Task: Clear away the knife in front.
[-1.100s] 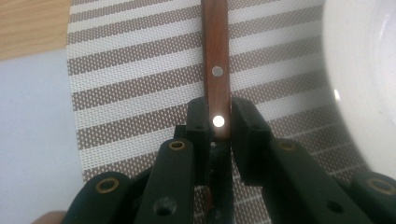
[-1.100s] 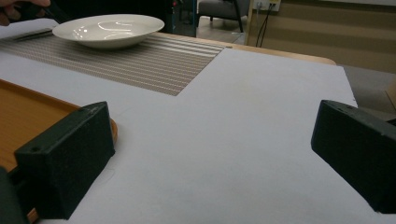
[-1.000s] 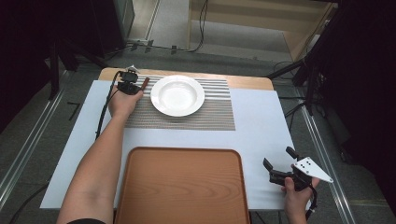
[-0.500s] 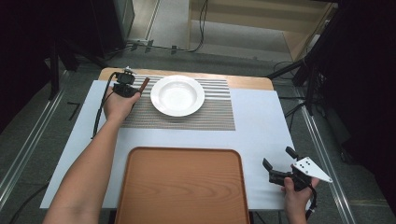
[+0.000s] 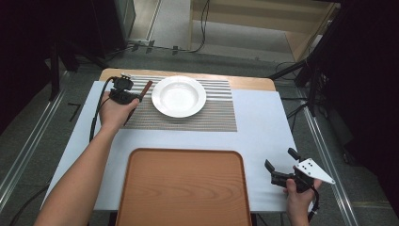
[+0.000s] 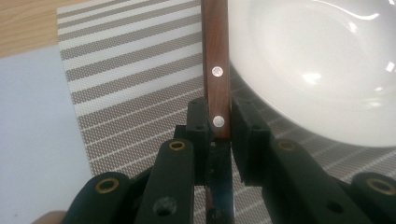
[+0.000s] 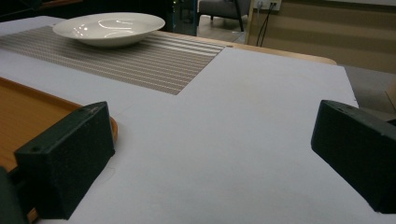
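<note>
— What could go wrong here?

— My left tongs clamp only the end of the wooden handle, so I judge the knife could pivot or slip and knock the plate just beside it.

— Where does it sit?

— Between the pads, handle pointing ahead over the mat, by the plate's left rim. My right tongs rest wide and empty beside the tray.

The place looks like a lab or recording studio staged as a dining spot: a tabletop under a pale sheet stands on bare grey floor, with loose cables, metal floor rails, dark stands and plain wooden panelling behind.
</note>
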`<control>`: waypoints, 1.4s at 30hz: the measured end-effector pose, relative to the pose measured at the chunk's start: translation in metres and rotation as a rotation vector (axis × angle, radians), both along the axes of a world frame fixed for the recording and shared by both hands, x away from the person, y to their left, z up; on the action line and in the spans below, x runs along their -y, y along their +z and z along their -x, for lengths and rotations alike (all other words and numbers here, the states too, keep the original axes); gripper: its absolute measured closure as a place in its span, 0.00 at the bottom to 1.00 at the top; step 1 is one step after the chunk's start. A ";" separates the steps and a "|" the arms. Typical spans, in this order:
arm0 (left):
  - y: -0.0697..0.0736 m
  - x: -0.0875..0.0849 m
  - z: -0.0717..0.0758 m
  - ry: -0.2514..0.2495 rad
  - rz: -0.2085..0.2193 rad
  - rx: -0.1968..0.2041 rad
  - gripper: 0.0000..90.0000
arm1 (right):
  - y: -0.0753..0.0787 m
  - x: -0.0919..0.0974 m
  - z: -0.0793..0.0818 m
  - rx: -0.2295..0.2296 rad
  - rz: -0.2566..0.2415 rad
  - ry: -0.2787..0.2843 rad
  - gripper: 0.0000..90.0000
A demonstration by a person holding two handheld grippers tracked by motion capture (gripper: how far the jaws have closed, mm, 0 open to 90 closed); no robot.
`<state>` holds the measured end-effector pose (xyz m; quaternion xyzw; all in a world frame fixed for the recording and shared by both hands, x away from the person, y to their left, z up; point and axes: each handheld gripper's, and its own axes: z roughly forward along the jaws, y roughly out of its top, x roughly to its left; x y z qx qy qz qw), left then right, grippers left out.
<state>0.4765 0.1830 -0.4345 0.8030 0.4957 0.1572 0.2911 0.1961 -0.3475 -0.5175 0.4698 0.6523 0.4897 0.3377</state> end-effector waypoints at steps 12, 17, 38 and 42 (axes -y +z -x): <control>0.011 0.012 0.032 -0.081 0.010 0.020 0.85 | 0.000 0.000 0.000 0.000 0.000 0.000 0.00; 0.015 0.015 0.046 -0.105 0.012 0.035 0.85 | 0.000 0.000 0.000 0.002 0.001 0.001 0.00; 0.029 0.021 0.110 -0.175 0.054 0.073 0.85 | 0.000 0.000 0.000 0.001 -0.002 0.001 0.00; 0.030 0.021 0.119 -0.182 0.057 0.079 0.85 | 0.000 0.000 0.000 0.000 -0.003 0.000 0.00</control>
